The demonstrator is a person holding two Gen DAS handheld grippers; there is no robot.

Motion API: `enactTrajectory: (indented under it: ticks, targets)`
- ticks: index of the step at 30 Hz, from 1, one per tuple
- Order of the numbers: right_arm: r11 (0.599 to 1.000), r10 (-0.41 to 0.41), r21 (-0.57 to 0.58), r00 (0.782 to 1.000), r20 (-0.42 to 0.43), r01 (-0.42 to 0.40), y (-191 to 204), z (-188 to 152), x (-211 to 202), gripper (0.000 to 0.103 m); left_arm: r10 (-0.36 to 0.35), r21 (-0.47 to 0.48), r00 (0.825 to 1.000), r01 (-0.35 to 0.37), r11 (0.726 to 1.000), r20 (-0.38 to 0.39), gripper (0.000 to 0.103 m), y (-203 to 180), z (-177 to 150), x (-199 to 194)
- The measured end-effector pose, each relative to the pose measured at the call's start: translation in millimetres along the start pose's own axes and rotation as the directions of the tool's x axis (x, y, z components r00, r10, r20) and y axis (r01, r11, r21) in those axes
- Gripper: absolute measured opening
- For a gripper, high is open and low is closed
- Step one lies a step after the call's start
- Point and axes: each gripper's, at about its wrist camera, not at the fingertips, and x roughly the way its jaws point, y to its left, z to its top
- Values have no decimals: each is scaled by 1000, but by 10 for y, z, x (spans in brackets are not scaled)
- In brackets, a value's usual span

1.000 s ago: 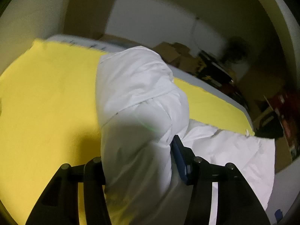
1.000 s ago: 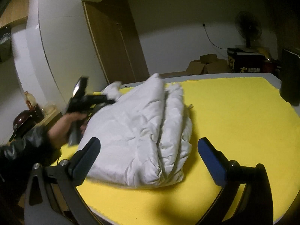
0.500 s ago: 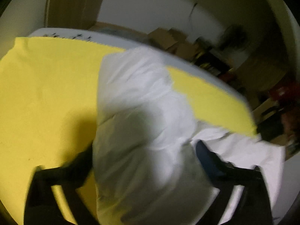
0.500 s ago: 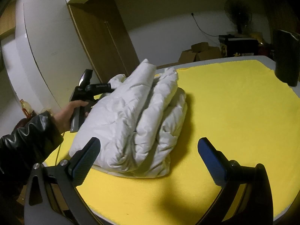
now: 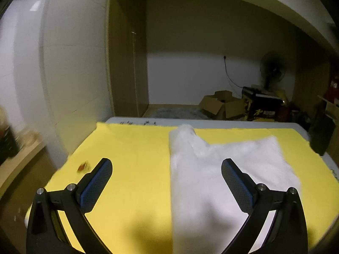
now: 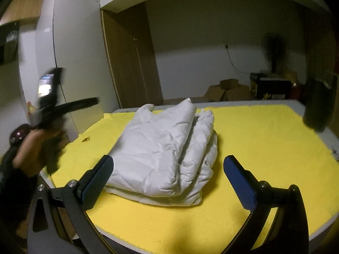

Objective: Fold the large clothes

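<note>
White padded jacket (image 6: 167,148) lies folded on yellow cloth (image 6: 264,148); left gripper (image 5: 167,182) and right gripper (image 6: 168,176), both spread and empty, hover: folding looks complete, next perhaps squaring edges.

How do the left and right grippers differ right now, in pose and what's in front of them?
The left gripper, blurred, is raised off the table's left edge, clear of the white jacket; the right gripper sits low at the near edge. The jacket lies centred beyond the right gripper's fingers, off-centre in the left wrist view. Both are open and empty.
</note>
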Motion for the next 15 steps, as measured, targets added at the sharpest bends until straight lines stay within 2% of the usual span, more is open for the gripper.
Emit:
enactTrajectory:
  ticks: [2, 6, 10, 15]
  targets:
    - [1000, -8, -10, 1000, 8, 8, 117, 0, -68, 103, 60, -51, 998, -61, 997, -21, 103, -26, -219, -376]
    - [999, 4, -40, 999, -43, -6, 322, -91, -122, 103, 163, -90, 986, -166, 982, -40, 103, -25, -539, -870]
    - [992, -80, -97, 996, -26, 77, 465, -198, -229, 103, 141, -81, 989, -144, 986, -41, 103, 22, -768, -1194]
    - [990, -121, -67, 993, -9, 120, 480, -227, -347, 103, 160, -60, 987, -162, 985, -33, 103, 141, -987, -1457]
